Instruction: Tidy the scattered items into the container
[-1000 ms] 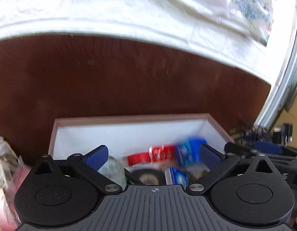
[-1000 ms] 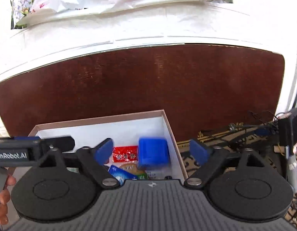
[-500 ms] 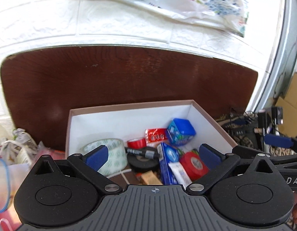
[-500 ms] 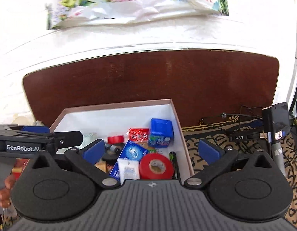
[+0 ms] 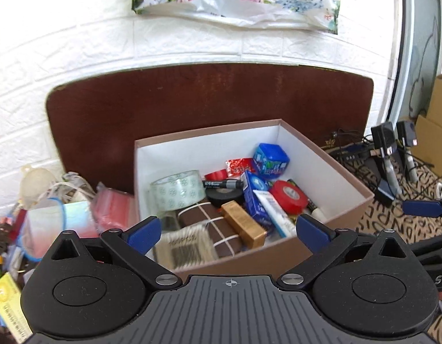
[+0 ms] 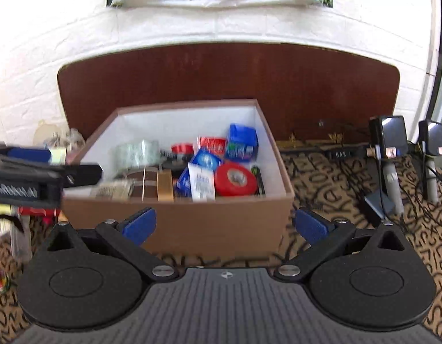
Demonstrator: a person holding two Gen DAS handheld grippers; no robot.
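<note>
A brown cardboard box (image 5: 340,172) with white inner walls holds several items: a clear tape roll (image 5: 177,190), a red tape roll (image 5: 288,197), a blue cube pack (image 5: 271,160), black tape, a marker, a gold box and a brown bundle. My left gripper (image 5: 229,235) hovers open over the box's near edge, with nothing between its pads. In the right wrist view the box (image 6: 177,223) stands in front of my right gripper (image 6: 226,226), which is open wide and empty, short of the box's front wall. The red tape roll (image 6: 235,179) lies by the right wall.
A heap of bags and pouches (image 5: 63,215) lies left of the box. A brown board (image 5: 192,100) leans on the white brick wall behind. Black devices on stands (image 6: 388,140) and cables sit right, on the patterned cloth (image 6: 335,200). Cardboard cartons (image 5: 438,132) stand far right.
Both grippers have drawn back from the box, so its whole inside and front wall now show. The right jaws stand a little wider than one second ago.
</note>
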